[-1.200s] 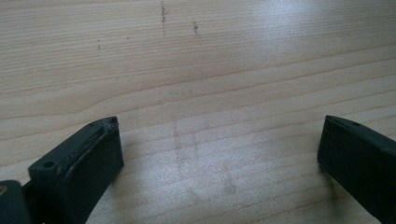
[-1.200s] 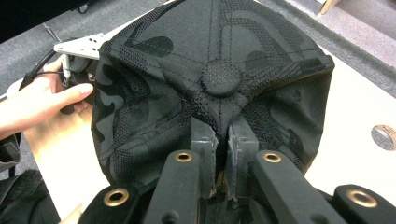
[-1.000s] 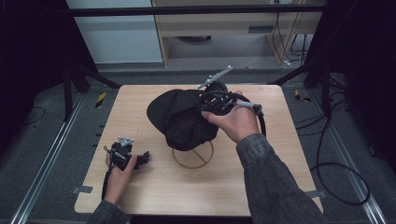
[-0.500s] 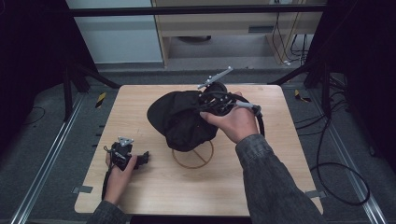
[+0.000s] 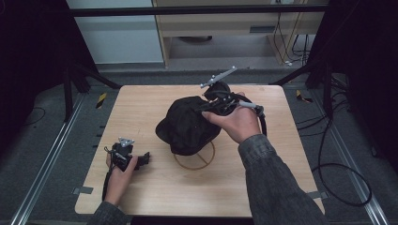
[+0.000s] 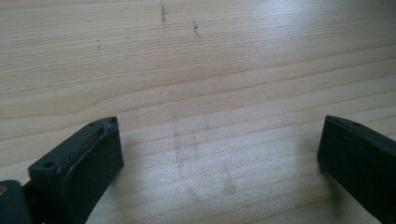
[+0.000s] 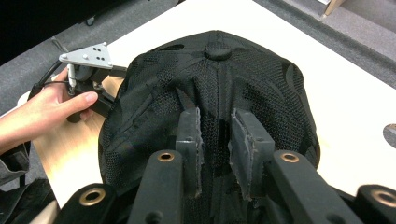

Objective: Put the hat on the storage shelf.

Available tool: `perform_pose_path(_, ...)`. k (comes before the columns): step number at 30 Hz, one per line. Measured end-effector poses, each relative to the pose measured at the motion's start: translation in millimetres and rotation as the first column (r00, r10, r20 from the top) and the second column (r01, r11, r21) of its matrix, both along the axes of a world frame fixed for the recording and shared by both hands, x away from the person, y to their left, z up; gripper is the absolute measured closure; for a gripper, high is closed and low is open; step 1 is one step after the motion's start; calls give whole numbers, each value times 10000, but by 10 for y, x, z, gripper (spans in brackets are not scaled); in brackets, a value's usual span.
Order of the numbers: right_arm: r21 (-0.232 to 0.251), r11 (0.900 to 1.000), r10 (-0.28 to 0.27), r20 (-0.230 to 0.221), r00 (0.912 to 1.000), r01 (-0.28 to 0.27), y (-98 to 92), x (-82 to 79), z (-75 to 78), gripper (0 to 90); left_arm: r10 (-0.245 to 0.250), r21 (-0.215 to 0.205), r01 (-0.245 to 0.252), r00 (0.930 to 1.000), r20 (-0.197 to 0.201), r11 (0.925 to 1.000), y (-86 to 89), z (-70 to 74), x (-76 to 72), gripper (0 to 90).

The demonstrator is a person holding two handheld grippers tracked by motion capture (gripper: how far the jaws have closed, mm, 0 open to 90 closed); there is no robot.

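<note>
Cap: a black mesh cap [image 5: 187,125] sits near the middle of the wooden surface [image 5: 263,187], its crown up and its button top visible in the right gripper view [image 7: 218,52].
Ring: a thin wooden ring [image 5: 202,162] lies flat on the surface, partly under the near edge of the cap.
Right gripper: the right gripper [image 5: 206,107] rests at the far right side of the cap, held by the person's right hand [image 5: 237,123].
Right fingers: the two fingers [image 7: 190,140] stand narrow, laid against the crown fabric; they have just been opening, with a ridge of mesh between them that the pads no longer pinch.
Cap relative to right fingers: the crown lies directly under and ahead of the fingertips, the button beyond them.
Left gripper: the left gripper [image 5: 141,159] lies low on the near left of the surface, well apart from the cap, held by the left hand [image 5: 119,176].
Left fingers: the fingers [image 6: 84,158] stand wide, with bare wood between them.
</note>
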State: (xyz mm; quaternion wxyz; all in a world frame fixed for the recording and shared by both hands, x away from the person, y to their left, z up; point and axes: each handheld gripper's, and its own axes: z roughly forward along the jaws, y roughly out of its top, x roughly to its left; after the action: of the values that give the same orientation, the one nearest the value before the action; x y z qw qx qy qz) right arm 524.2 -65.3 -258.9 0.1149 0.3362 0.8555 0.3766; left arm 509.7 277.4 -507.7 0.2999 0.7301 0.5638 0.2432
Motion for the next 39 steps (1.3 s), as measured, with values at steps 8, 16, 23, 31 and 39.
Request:
perform_pose_path(8, 242, 9997, -29, 21, 10000, 29, -75, -43, 41, 726, 3, -6, -3, 10000, 3, 10000, 0, 0, 0, 0)
perform_pose_path(16, 370, 9991, -231, 65, 9997, 228, -247, -101, 36, 718, 3, -5, -3, 10000, 3, 10000, 0, 0, 0, 0)
perform_pose_path(23, 488, 9974, -537, 145, 9984, 530, -451, -193, 21, 713, 4, -5, -4, 10000, 0, 10000, -1, 0, 0, 0)
perform_pose_path(31, 714, 9939, -864, 272, 9959, 843, -628, -282, 27, 692, 2, -5, -2, 10000, 0, 10000, 0, 0, 0, 0)
perform_pose_path(39, 879, 9905, -1093, 427, 9931, 1053, -750, -349, 44, 660, 3, -4, -3, 10000, 3, 10000, 0, 0, 0, 0)
